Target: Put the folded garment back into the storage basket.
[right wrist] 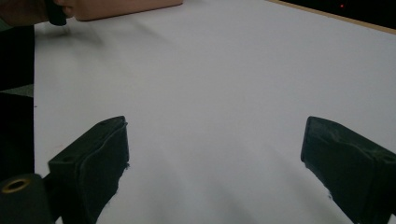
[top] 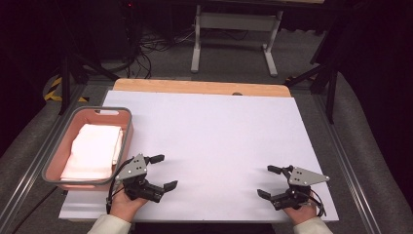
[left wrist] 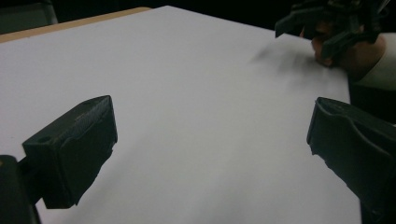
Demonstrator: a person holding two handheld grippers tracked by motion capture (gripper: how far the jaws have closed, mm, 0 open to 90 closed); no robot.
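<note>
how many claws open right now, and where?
2. Left claw sits open at the near left of the white table, beside the pink basket holding a folded white cloth. Right claw sits open at the near right. None hidden that I can tell.

Matt white sheet over the bench (top: 214, 141), smooth and papery, no shine coming off it, and a strip of bare light wood showing along its far edge. The basket (top: 124, 127) at the left looks like moulded plastic, pink inside with a grey rim, dull rather than glossy. In it, a folded white cloth (top: 95, 151), soft and slightly rumpled. The left gripper (top: 162, 171) and the right gripper (top: 265, 181) are matt black plastic with grey plates that look like flat metal; up close, the fingers (left wrist: 74, 149) look faintly grainy, edges a little rough.
</note>
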